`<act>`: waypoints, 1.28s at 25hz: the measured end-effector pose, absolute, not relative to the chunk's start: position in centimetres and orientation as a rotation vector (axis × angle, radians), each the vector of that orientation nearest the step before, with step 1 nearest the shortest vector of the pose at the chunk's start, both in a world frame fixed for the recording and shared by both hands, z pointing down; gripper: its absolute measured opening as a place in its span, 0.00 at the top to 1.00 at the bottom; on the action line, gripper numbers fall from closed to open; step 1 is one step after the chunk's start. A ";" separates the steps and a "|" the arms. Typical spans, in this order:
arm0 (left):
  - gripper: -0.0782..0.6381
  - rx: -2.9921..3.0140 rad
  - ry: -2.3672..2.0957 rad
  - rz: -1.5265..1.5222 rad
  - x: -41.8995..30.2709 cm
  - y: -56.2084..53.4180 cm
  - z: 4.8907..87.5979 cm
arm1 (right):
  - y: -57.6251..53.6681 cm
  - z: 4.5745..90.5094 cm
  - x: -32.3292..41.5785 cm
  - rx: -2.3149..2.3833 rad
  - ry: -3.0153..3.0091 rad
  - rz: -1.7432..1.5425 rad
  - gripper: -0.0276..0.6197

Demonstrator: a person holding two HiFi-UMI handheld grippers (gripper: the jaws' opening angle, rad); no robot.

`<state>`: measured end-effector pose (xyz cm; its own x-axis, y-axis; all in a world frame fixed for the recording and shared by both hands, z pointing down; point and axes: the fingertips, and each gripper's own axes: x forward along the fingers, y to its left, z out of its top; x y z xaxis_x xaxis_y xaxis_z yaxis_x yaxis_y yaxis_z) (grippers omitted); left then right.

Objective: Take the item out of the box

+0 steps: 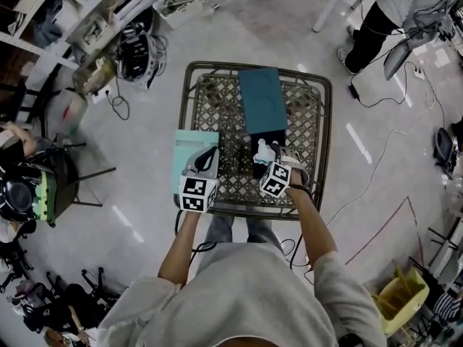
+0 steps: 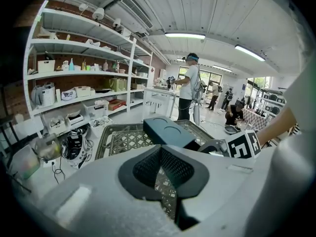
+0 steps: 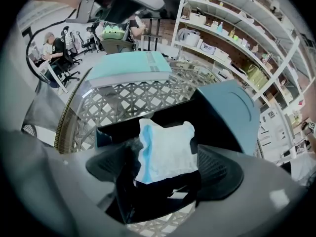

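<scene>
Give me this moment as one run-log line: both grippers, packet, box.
dark teal box: lid open | white-and-blue packet: upright at its near end | right gripper: open, astride packet | left gripper: shut, empty

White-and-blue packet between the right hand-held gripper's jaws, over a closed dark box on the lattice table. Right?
No: the box is open, lid tipped back, as the right gripper view shows. The packet is between the right hand-held gripper's jaws, over it.

Packet (image 3: 167, 149): white, crinkled, with a blue stripe down its left side. It stands upright over the black inside of the box (image 3: 148, 120), at the near end. Box: dark teal, open, its lid (image 3: 232, 110) laid back on the far side.
</scene>
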<state>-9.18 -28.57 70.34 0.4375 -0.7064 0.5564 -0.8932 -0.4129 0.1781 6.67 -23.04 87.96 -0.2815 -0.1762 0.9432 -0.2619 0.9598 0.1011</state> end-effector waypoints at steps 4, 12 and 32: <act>0.88 2.240 -1.349 0.560 -9.5 -28.6 70.5 | -23.4 88.8 6.4 0.305 -1.850 0.087 0.29; 0.88 2.229 -1.352 0.562 -9.9 -28.1 70.7 | -23.3 89.3 6.3 0.228 -1.841 0.165 0.29; 0.88 2.248 -1.356 0.551 -10.0 -27.2 69.9 | -20.9 88.6 6.7 0.215 -1.852 0.194 0.60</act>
<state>-10.01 -27.20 69.86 0.4353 -0.7121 0.5508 -0.8945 -0.4117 0.1745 6.74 -20.88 88.56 -0.2821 -0.0490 0.9581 -0.2461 0.9690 -0.0229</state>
